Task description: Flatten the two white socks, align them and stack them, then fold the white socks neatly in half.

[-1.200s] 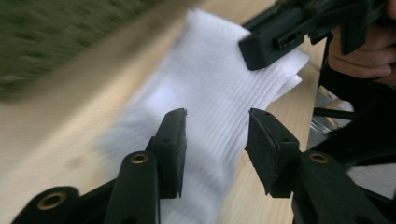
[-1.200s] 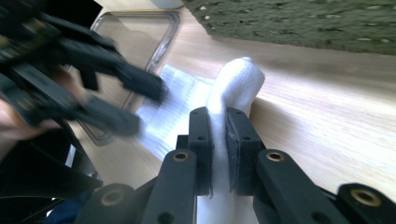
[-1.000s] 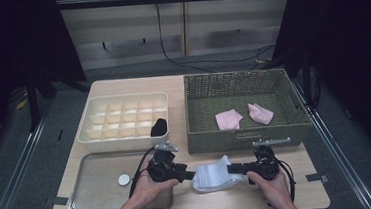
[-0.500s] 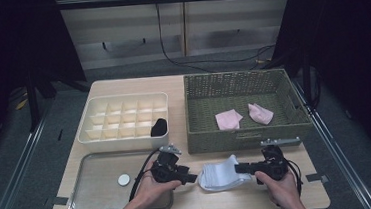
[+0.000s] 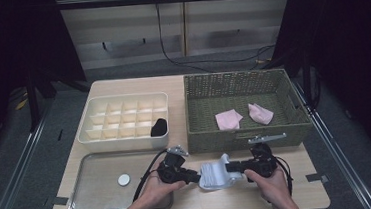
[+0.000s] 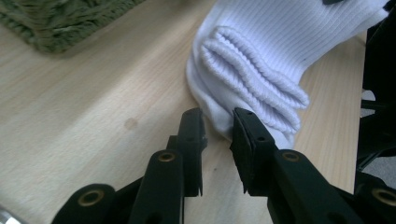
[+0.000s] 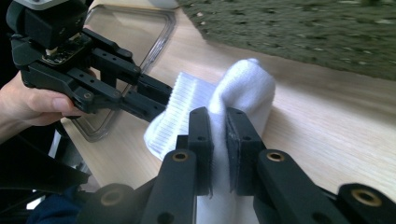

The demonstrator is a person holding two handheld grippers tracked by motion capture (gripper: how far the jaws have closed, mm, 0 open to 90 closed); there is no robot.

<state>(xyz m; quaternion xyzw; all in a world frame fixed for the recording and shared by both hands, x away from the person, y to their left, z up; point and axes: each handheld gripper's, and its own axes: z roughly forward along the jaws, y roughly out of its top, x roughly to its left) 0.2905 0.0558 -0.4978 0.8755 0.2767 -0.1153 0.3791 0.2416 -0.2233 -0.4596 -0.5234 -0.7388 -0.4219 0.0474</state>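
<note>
Right gripper [image 7: 218, 116] fingers pinch the white sock [image 7: 243, 88]; left gripper [image 7: 161, 95] grips its cuff.

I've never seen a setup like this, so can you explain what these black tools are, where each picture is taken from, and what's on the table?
A person sits at a wooden table holding a hand-operated clamp tool in each hand: the left gripper and the right gripper. The high view looks down from above; the other two pictures come from small cameras riding on each tool, looking along its black jaws.

Between the tools lies a white sock. The right gripper is pinched shut on the sock's rounded end. The left gripper's jaws have just been closing around the sock's ribbed edge, seemingly pinching it.

Also on the table: a cream divider box with a dark item in one cell, a green woven basket holding two pink cloths, and a metal tray with a small white disc.
</note>
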